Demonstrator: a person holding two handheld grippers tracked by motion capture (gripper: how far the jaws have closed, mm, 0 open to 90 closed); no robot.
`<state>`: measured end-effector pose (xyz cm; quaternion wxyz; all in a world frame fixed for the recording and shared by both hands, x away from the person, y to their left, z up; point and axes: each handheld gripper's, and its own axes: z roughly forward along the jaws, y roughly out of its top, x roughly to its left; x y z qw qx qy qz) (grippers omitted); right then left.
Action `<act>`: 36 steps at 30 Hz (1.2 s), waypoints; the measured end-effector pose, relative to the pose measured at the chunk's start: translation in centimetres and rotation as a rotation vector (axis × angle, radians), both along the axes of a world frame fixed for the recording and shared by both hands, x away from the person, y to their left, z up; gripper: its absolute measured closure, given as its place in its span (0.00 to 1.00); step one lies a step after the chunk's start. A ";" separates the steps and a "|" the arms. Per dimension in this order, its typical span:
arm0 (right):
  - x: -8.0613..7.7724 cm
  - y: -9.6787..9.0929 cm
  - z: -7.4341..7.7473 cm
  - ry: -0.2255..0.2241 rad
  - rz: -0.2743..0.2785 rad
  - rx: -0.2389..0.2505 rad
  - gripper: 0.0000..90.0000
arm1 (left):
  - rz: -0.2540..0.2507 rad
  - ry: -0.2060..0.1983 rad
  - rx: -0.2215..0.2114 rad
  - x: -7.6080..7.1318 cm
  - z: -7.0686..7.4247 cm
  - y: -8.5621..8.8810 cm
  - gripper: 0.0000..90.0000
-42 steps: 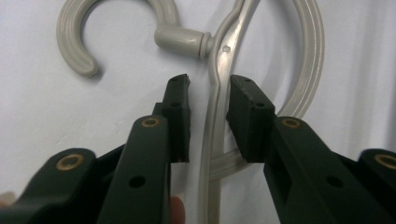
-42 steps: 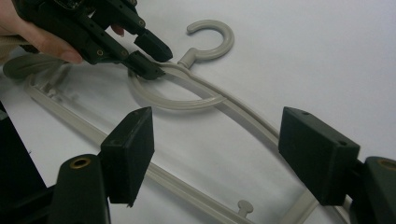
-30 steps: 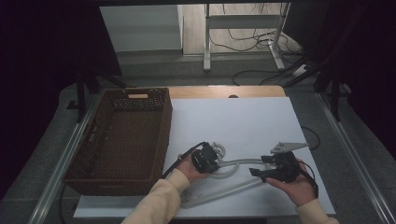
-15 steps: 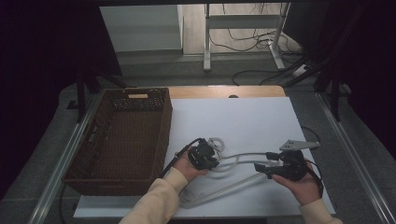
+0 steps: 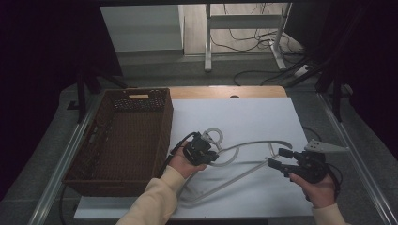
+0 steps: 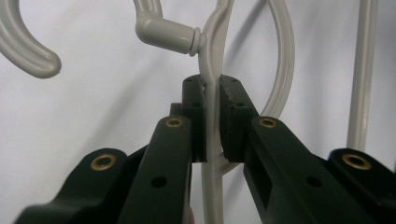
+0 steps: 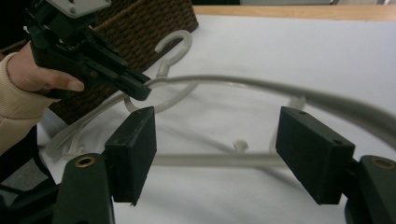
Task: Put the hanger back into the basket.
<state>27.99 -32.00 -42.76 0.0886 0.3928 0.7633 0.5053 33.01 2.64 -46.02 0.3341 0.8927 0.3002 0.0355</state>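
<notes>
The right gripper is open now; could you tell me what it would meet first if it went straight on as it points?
Probably the hanger, whose grey arm crosses just ahead of the open right gripper; depth is uncertain.

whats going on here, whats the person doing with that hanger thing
A person works at a table covered in white, one tool in each hand. The left tool is clamped on the thin bar of a pale plastic hanger just below its hook. The right tool is open, its jaws either side of the hanger's arm without gripping it. A brown wicker basket stands at the left, and the hanger is outside it.
</notes>
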 end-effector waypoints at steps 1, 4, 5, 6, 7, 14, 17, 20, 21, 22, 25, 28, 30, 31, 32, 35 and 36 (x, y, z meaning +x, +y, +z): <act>-0.1 -0.2 0.0 -0.005 -0.005 0.008 0.32 | -0.001 -0.008 0.002 0.0 0.3 0.1 0.91; -0.5 -0.9 -0.1 -0.008 -0.013 0.024 0.32 | 0.002 -0.026 -0.012 -0.2 1.3 0.3 0.91; -0.6 -1.2 -0.1 -0.009 -0.018 0.031 0.32 | 0.005 -0.032 -0.020 -0.2 1.7 0.3 0.91; -0.7 -1.4 -0.2 -0.009 -0.021 0.034 0.32 | 0.004 -0.035 -0.028 -0.3 2.0 0.4 0.91; -0.8 -1.6 -0.2 -0.008 -0.024 0.039 0.32 | 0.006 -0.042 -0.033 -0.3 2.4 0.5 0.91; -1.0 -2.1 -0.6 -0.005 -0.026 0.043 0.32 | 0.018 -0.071 -0.055 -0.5 5.0 1.1 0.91; -0.9 -2.0 -0.8 0.002 -0.023 0.031 0.32 | 0.023 -0.072 -0.070 -0.5 5.6 1.5 0.91; -0.7 -1.9 -1.0 0.012 -0.022 0.019 0.31 | 0.023 -0.073 -0.084 -0.6 6.0 1.9 0.91; -0.7 -1.8 -1.1 0.015 -0.022 0.014 0.31 | 0.022 -0.073 -0.085 -0.7 6.2 2.0 0.91; -0.6 -1.8 -1.2 0.016 -0.019 0.009 0.31 | 0.021 -0.074 -0.086 -0.7 6.4 2.2 0.91; -0.5 -1.7 -1.3 0.023 -0.020 0.004 0.31 | 0.024 -0.075 -0.105 -0.8 7.1 2.7 0.91; -0.5 -1.8 -1.3 0.025 -0.021 0.003 0.31 | 0.028 -0.085 -0.114 -0.9 8.0 3.3 0.91; -0.5 -1.8 -1.4 0.026 -0.022 0.003 0.31 | 0.030 -0.096 -0.115 -1.0 8.8 3.9 0.91; -0.5 -1.8 -1.4 0.027 -0.023 0.001 0.31 | 0.036 -0.102 -0.118 -1.0 9.3 4.3 0.91; -0.4 -1.8 -1.4 0.028 -0.023 0.000 0.31 | 0.038 -0.106 -0.118 -1.1 9.4 4.5 0.91; -0.4 -1.8 -1.4 0.033 -0.025 -0.003 0.31 | 0.052 -0.127 -0.123 -1.2 10.7 5.6 0.91; -0.4 -1.8 -1.4 0.035 -0.025 -0.004 0.31 | 0.055 -0.134 -0.122 -1.2 11.0 6.0 0.91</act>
